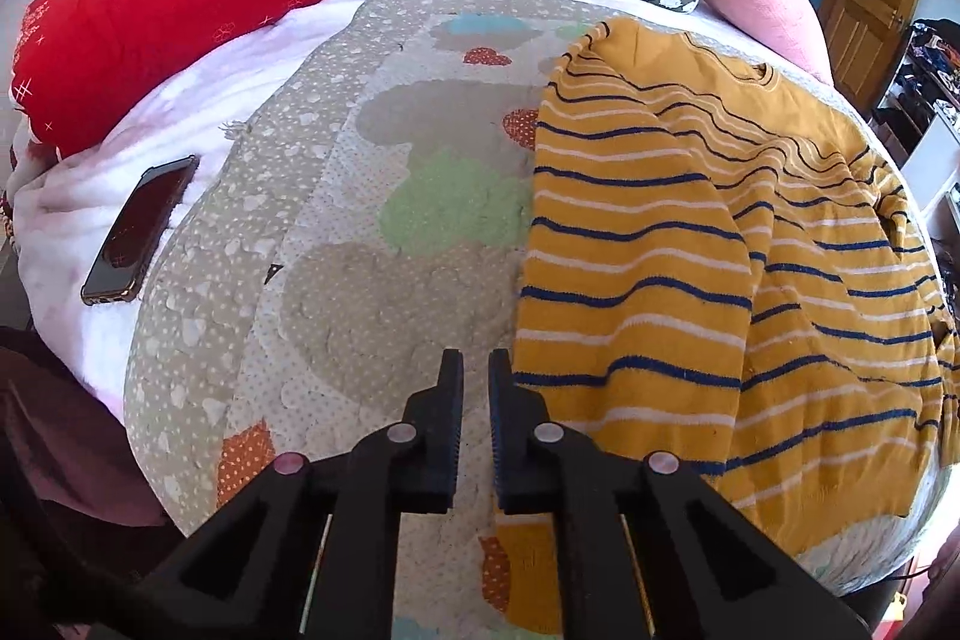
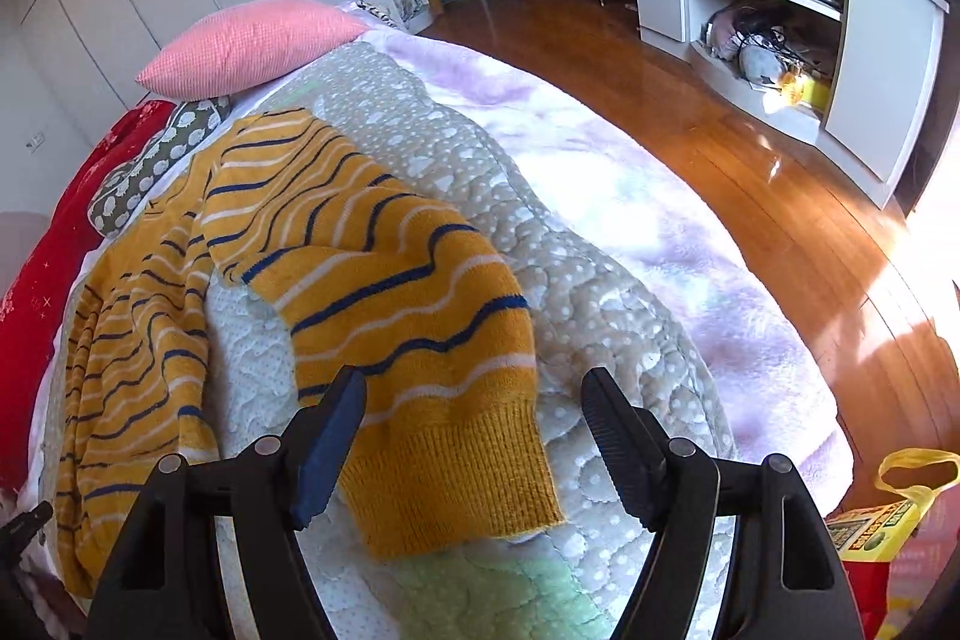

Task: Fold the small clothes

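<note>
On the bed, over a dotted quilt (image 1: 372, 196), the yellow striped sweater (image 1: 690, 244) lies in the right half of the left wrist view, one sleeve already folded over the body. The left gripper (image 1: 476, 370) is at the lower centre of that frame, beside the sweater's left edge; its jaws are almost together, only a thin gap between them, and they hold nothing. In the right wrist view the other sleeve (image 2: 420, 352) reaches toward the lower centre, with its ribbed cuff (image 2: 462, 484) between the wide-open jaws of the right gripper (image 2: 474, 394), which also holds nothing.

I think the next step is to take this sleeve and fold it across. The risk is that the fingers pinch the quilt together with the thick cuff, so the quilt is lifted too. Also, a grip on only the cuff edge may let the heavy knit slip out, and the sleeve would fall in a wrinkle.

For room, the quilt is open on the left of the left wrist view up to a phone (image 1: 141, 232) at the left edge. In the right wrist view the bed edge curves along the right side, with the wooden floor (image 2: 690, 100) beyond, so a pull to that side could drag the sleeve off.
</note>
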Available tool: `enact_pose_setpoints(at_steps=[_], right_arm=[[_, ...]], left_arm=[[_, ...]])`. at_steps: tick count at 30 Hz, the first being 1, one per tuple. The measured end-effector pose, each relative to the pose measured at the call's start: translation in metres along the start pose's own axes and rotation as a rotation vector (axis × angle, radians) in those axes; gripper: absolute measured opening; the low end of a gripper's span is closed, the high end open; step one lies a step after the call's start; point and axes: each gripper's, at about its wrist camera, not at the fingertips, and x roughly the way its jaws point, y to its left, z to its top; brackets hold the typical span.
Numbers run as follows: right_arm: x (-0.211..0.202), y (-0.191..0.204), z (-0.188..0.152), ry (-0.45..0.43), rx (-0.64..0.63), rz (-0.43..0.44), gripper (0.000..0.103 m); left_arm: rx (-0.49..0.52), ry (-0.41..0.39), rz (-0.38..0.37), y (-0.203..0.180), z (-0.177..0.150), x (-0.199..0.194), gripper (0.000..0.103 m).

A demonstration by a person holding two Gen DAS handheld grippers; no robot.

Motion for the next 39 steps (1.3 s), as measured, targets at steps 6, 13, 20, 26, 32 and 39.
enact_pose_setpoints(at_steps=[6,13,20,26,32,39], right_arm=[[0.001,0.0,-0.007,0.004,0.003,-0.003,0.082],[0.004,0.001,-0.01,0.001,0.004,-0.001,0.084],[0.006,0.003,-0.012,-0.003,-0.004,-0.006,0.086],[0.008,0.006,-0.015,-0.008,-0.011,-0.013,0.089],[0.01,0.009,-0.015,-0.011,-0.021,-0.019,0.091],[0.014,0.014,-0.018,-0.022,-0.04,-0.028,0.095]], left_arm=[[0.007,-0.002,-0.006,-0.005,-0.004,-0.005,0.014],[0.007,-0.003,-0.009,-0.008,-0.01,-0.008,0.026],[0.002,0.018,-0.01,-0.008,-0.014,-0.004,0.028],[0.001,0.034,-0.014,-0.009,-0.016,0.0,0.03],[-0.106,0.065,-0.151,0.01,-0.017,0.004,0.046],[-0.036,0.043,-0.238,-0.01,-0.029,-0.002,0.065]])
